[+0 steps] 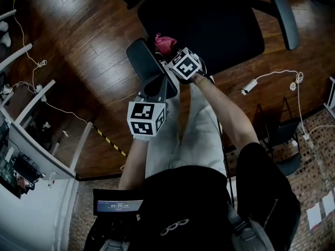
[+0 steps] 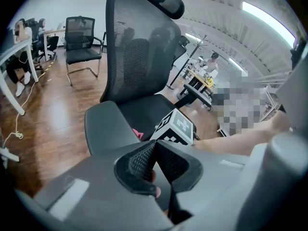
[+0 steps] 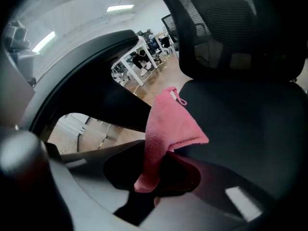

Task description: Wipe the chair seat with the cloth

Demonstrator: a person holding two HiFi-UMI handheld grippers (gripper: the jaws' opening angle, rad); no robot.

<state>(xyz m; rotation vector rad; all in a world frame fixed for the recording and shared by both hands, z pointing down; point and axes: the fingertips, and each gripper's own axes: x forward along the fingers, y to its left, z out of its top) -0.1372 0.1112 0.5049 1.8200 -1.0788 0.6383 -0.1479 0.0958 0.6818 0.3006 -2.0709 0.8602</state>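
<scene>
The black office chair's seat (image 1: 209, 20) fills the top middle of the head view, with its left armrest (image 1: 144, 61) toward me. My right gripper (image 1: 170, 54) is shut on a pink cloth (image 1: 165, 44) at the seat's near left edge, next to that armrest. In the right gripper view the cloth (image 3: 166, 124) stands up from the shut jaws of my right gripper (image 3: 156, 170), above the dark seat (image 3: 250, 124). My left gripper (image 1: 157, 85) sits just short of the armrest (image 2: 108, 126). The jaws of my left gripper (image 2: 155, 148) are shut with nothing between them.
The mesh backrest (image 2: 139, 47) rises behind the seat, and the right armrest (image 1: 285, 17) sticks out at the far side. A white cable and adapter (image 1: 251, 85) lie on the wood floor. White desks (image 1: 31, 140) stand at the left, and another chair (image 2: 81, 47) farther off.
</scene>
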